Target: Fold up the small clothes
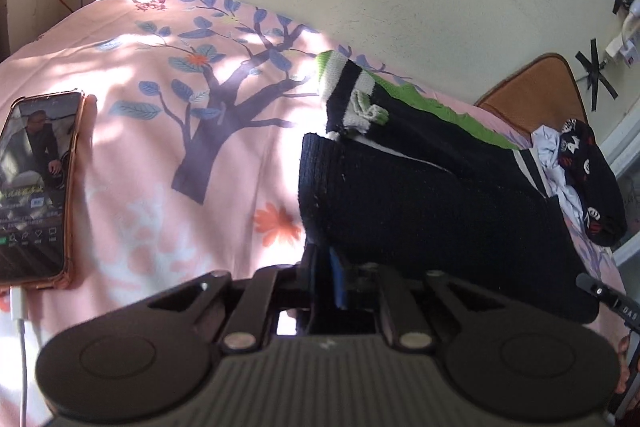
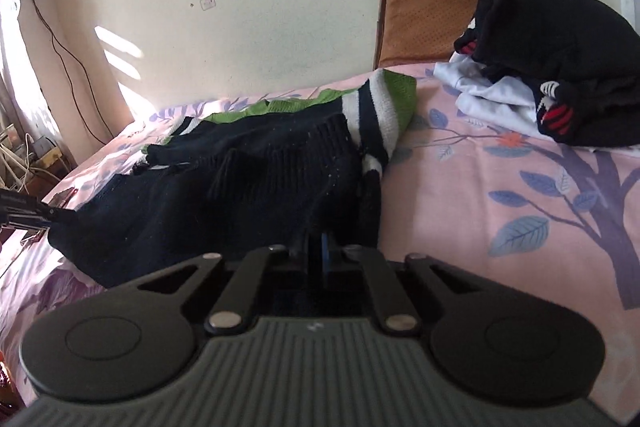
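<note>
A small black knit sweater [image 1: 420, 203] with green and white striped trim lies spread on the pink floral bedsheet [image 1: 168, 131], close to the cream wall. The left gripper [image 1: 324, 267] is clenched on its near hem at one side, and the right gripper [image 2: 322, 251] is clenched on the hem at the other. A phone [image 1: 36, 183] lies on the sheet well apart from it, and a pile of black and white clothes [image 2: 544, 83] sits by the brown headboard [image 2: 424, 7].
</note>
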